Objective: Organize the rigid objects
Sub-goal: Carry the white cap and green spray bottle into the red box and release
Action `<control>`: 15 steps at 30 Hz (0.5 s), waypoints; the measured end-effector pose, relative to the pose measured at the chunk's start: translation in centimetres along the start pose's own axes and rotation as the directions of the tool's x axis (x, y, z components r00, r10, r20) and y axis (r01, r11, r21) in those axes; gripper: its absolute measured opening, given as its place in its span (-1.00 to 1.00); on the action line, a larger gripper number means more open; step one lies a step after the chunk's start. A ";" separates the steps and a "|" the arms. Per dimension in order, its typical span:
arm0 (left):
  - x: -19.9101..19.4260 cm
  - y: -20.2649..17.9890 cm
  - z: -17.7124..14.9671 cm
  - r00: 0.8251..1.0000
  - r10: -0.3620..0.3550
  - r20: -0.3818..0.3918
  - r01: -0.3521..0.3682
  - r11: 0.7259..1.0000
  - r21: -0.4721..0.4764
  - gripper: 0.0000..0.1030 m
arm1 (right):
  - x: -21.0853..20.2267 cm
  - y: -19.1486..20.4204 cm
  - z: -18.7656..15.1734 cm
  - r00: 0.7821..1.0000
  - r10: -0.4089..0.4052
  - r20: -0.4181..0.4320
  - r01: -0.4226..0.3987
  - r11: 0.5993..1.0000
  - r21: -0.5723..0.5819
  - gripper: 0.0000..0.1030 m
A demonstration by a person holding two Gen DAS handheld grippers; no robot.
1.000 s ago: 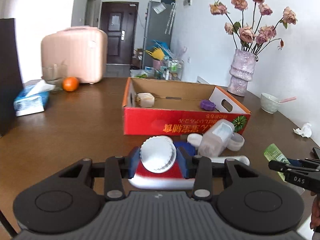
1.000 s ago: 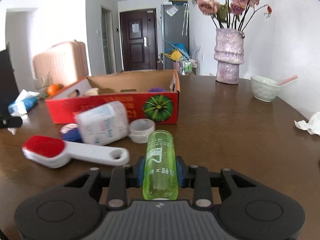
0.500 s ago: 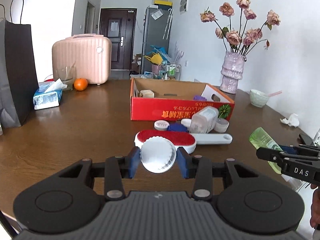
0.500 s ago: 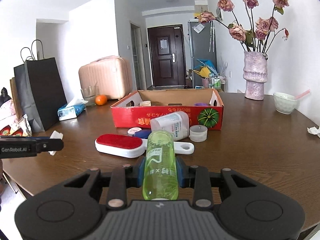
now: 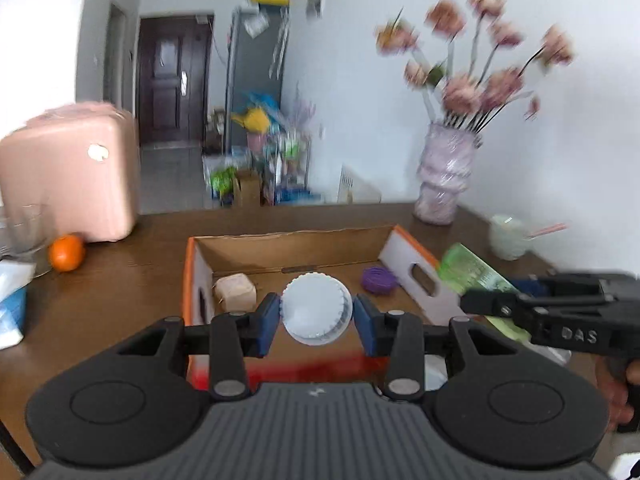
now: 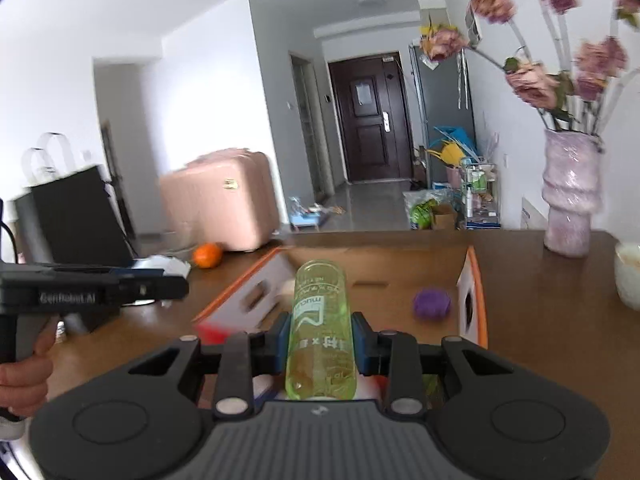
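While above cardboard box: left tongs clamp white ribbed lid; right tongs clamp green bottle.

Motion blur smears the dried flowers and vase, while the left gripper's body hides the cardboard box's red front wall.

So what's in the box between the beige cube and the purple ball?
Left wrist view: only bare cardboard floor between beige cube and purple ball; the gripped white ridged lid hides part.
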State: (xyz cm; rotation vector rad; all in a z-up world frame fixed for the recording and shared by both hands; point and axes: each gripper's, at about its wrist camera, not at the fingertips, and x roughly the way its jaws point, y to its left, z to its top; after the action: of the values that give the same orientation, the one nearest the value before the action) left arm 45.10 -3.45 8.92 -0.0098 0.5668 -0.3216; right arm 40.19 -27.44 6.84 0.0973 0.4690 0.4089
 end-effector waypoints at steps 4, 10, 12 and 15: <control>10.2 1.9 3.6 0.990 -0.001 -0.142 -0.004 0.999 -0.033 -0.21 | 10.4 -3.2 4.2 0.987 0.000 -0.163 0.001 1.000 0.006 -0.41; 20.5 3.7 4.5 0.958 0.102 -0.269 -0.106 0.994 0.000 -0.20 | 22.1 -5.4 5.9 0.942 -0.097 -0.322 0.081 0.995 -0.062 -0.41; 22.3 4.2 4.4 0.947 0.112 -0.302 -0.117 0.993 0.005 -0.18 | 25.0 -5.7 5.6 0.924 -0.130 -0.359 0.105 0.991 -0.089 -0.40; 23.2 4.6 4.2 0.941 0.143 -0.308 -0.152 0.988 -0.006 0.00 | 27.3 -6.3 5.4 0.909 -0.156 -0.387 0.135 0.987 -0.081 -0.40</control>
State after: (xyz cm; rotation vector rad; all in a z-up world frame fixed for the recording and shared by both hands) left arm 67.08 -6.40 -0.17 0.0545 0.8772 -0.1683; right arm 67.06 -22.12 -0.96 -0.0736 0.8571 0.2918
